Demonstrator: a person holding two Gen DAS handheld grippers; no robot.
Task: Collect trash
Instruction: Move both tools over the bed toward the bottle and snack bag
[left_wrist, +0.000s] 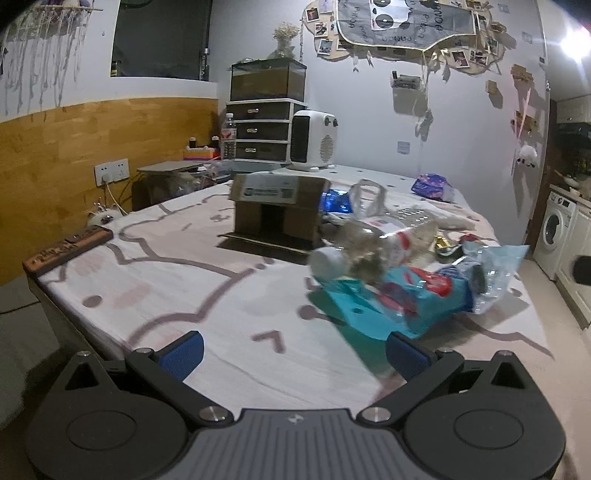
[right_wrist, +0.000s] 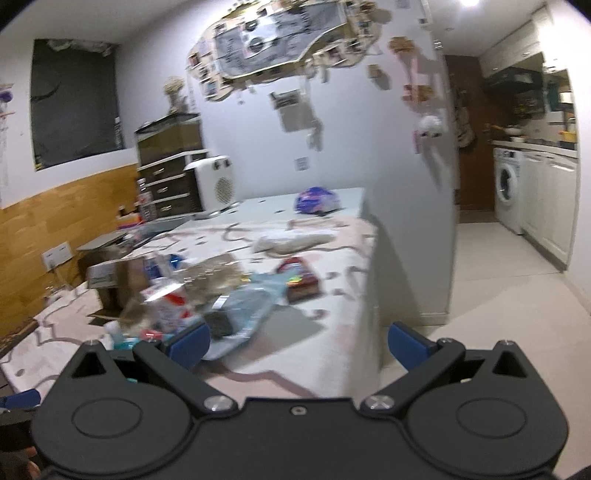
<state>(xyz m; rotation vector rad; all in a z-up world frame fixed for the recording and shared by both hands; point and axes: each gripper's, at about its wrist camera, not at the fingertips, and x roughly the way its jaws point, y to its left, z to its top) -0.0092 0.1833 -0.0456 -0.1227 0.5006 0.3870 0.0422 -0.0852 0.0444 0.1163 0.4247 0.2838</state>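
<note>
Ahead of left claw (left_wrist: 295, 352), trash (left_wrist: 399, 280).

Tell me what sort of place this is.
Probably a small studio flat: a bed strewn with wrappers, a washing machine in a kitchen nook beside it, and a photo board on the wall.

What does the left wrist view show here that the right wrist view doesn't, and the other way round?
Only the left wrist view shows the water bottle beside the drawers and the wooden strip at the table's near left corner. Only the right wrist view shows the dark red packet lying flat and the open floor leading to the kitchen. Both share the cardboard box, the white heater, the purple bag, the washing machine, and the blue wrapper pile. Left tongs and right tongs are open, holding nothing.
</note>
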